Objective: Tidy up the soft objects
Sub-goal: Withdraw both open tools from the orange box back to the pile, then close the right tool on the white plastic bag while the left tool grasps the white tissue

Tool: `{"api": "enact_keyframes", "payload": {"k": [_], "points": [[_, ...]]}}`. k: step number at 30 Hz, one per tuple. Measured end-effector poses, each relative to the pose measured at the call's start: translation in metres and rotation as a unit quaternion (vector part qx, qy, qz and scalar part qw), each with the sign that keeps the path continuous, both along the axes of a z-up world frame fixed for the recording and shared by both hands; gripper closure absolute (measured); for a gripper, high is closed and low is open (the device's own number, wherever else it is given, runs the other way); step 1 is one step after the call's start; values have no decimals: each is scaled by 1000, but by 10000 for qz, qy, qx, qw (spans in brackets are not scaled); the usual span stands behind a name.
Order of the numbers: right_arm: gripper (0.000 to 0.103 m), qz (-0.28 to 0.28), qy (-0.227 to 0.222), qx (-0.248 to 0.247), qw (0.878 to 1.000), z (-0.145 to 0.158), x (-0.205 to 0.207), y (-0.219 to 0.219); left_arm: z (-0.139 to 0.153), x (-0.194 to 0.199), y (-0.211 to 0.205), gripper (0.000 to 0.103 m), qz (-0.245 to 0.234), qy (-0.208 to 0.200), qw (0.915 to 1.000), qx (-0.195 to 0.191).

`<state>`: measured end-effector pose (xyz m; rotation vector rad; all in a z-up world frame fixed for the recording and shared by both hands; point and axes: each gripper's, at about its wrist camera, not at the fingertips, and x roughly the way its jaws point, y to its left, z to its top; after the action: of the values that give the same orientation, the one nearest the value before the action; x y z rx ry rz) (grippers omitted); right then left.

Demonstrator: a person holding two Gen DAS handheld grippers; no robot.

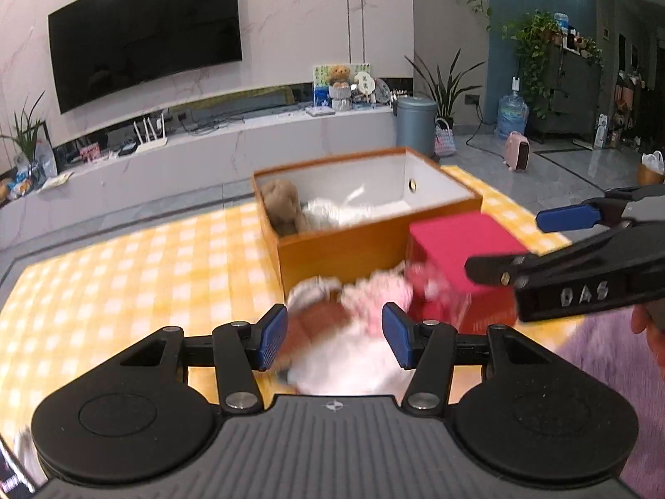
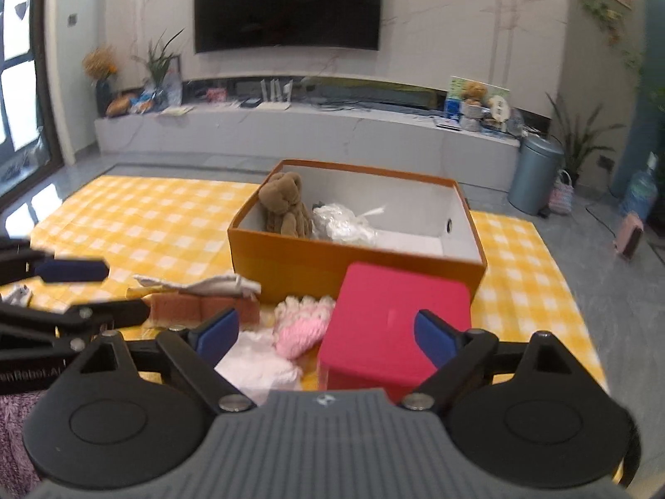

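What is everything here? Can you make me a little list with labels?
place: living room floor, yellow checked mat
big box: orange box, open top
in the box: brown teddy bear and a white crinkly bundle
in front of box: red box, pink knitted thing, white cloth, brown and cream cloth
left tool: open, pointing at the soft pile, blurry there
right tool: open, empty, facing the red box
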<state>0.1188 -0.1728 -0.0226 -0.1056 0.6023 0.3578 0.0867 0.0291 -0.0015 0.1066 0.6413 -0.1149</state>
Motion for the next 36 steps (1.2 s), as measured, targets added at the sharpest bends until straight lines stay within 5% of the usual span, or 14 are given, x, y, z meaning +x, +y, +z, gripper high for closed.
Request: {"api": "enact_keyframes", "payload": {"k": [9, 15, 31, 36], "points": [[13, -127, 346, 258, 9990, -42, -34, 2, -43, -36, 13, 40, 284, 443, 9986, 45], [13, -54, 463, 217, 9987, -62, -38, 11, -53, -53, 16, 40, 131, 305, 9994, -121], [13, 415, 988, -101, 9942, -108, -15, 50, -85, -35, 46, 40, 346, 847, 9920, -871], [8, 653, 1077, -356, 9914, -123, -3, 54, -96, -29, 39, 40, 288, 1072, 9912, -719]]}}
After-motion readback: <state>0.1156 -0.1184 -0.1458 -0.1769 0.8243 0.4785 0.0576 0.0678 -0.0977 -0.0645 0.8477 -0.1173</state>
